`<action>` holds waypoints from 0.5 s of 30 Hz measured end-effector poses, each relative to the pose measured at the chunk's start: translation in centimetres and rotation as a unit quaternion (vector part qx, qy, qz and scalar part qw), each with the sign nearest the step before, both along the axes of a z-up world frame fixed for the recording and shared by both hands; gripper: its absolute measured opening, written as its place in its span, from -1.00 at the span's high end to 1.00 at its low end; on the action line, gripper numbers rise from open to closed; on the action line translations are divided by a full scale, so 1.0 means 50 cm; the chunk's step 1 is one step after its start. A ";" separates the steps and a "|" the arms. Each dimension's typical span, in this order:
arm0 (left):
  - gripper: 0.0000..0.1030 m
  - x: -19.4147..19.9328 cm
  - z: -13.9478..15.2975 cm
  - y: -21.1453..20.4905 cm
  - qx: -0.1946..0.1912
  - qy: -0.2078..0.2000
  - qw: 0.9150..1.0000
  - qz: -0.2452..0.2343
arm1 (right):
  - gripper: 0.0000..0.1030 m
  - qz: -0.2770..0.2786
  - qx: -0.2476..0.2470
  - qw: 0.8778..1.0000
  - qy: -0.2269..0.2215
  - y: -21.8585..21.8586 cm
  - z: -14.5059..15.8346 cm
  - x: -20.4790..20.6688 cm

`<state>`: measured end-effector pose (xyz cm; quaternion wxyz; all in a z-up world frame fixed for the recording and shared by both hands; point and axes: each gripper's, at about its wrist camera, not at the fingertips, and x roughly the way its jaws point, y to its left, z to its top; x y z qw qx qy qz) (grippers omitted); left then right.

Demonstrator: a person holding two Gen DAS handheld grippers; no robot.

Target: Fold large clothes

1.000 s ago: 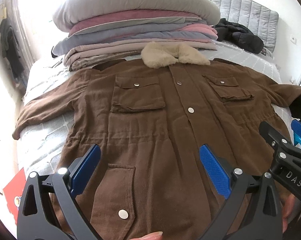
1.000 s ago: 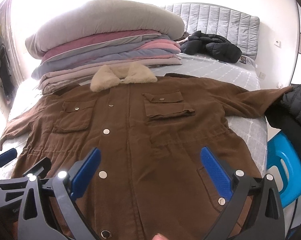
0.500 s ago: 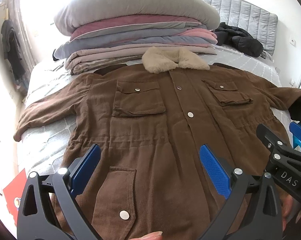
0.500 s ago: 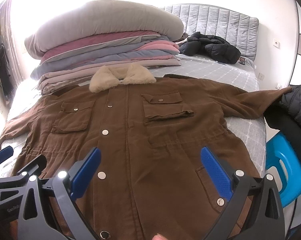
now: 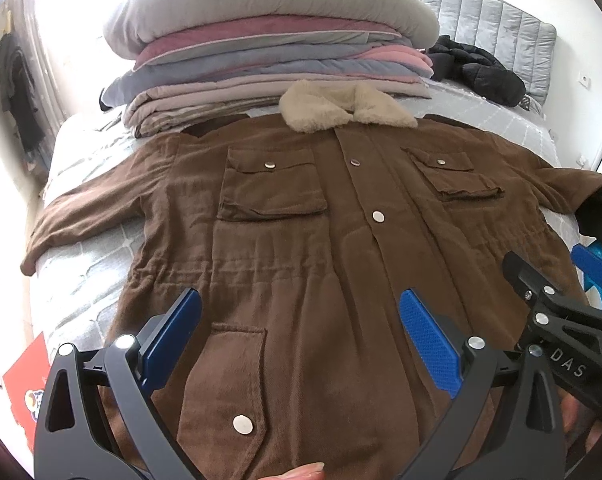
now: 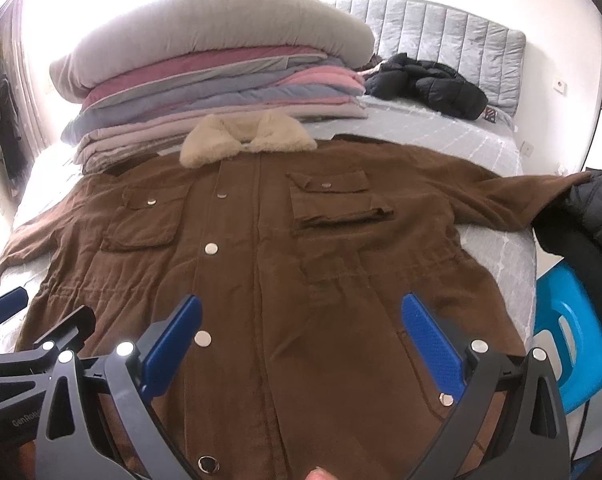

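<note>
Both our grippers, left (image 5: 299,334) and right (image 6: 301,334), gape wide over the coat (image 5: 321,240) spread flat on the bed (image 6: 441,136). Stacked bedding (image 5: 261,64) crowds its collar. Only our right view shows the blue chair (image 6: 569,336); only the left shows a red box (image 5: 25,376).

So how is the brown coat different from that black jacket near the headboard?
The brown coat is spread flat, front up; the black jacket lies crumpled in a heap. The coat has a beige fleece collar and metal snaps; the jacket looks puffy and quilted. Both lie on the bed.
</note>
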<state>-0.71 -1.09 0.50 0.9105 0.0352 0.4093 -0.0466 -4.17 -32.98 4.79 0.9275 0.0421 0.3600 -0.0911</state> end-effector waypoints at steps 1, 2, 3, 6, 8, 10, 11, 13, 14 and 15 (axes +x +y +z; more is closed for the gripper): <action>-0.85 0.001 -0.002 0.001 -0.001 0.002 1.000 0.001 | -0.87 -0.001 -0.001 1.000 0.003 0.001 -0.002 0.002; -0.86 0.003 -0.004 0.001 -0.001 0.004 1.000 0.001 | -0.87 -0.001 -0.003 1.000 0.006 0.002 -0.003 0.002; -0.85 0.003 -0.005 0.001 -0.001 0.005 1.000 0.001 | -0.87 -0.001 -0.004 1.000 0.007 0.003 -0.003 0.002; -0.85 0.005 -0.008 0.001 -0.001 0.008 1.000 0.001 | -0.87 -0.003 -0.007 1.000 0.008 0.004 -0.005 0.003; -0.85 0.006 -0.012 0.000 -0.003 0.013 1.000 0.000 | -0.87 -0.005 -0.008 1.000 0.010 0.002 -0.006 0.004; -0.85 0.007 -0.014 0.000 -0.003 0.015 1.000 0.001 | -0.87 -0.005 -0.009 1.000 0.012 0.001 -0.007 0.005; -0.85 0.007 -0.015 0.000 -0.003 0.015 1.000 0.001 | -0.87 -0.006 -0.010 1.000 0.014 0.001 -0.007 0.005; -0.85 0.007 -0.015 -0.001 -0.002 0.016 1.000 0.001 | -0.87 -0.006 -0.013 1.000 0.015 0.003 -0.008 0.005; -0.85 0.007 -0.015 -0.001 -0.003 0.016 1.000 0.001 | -0.87 -0.006 -0.014 1.000 0.015 0.004 -0.008 0.006; -0.85 0.007 -0.015 -0.001 -0.002 0.015 1.000 0.001 | -0.87 -0.006 -0.015 1.000 0.015 0.004 -0.007 0.006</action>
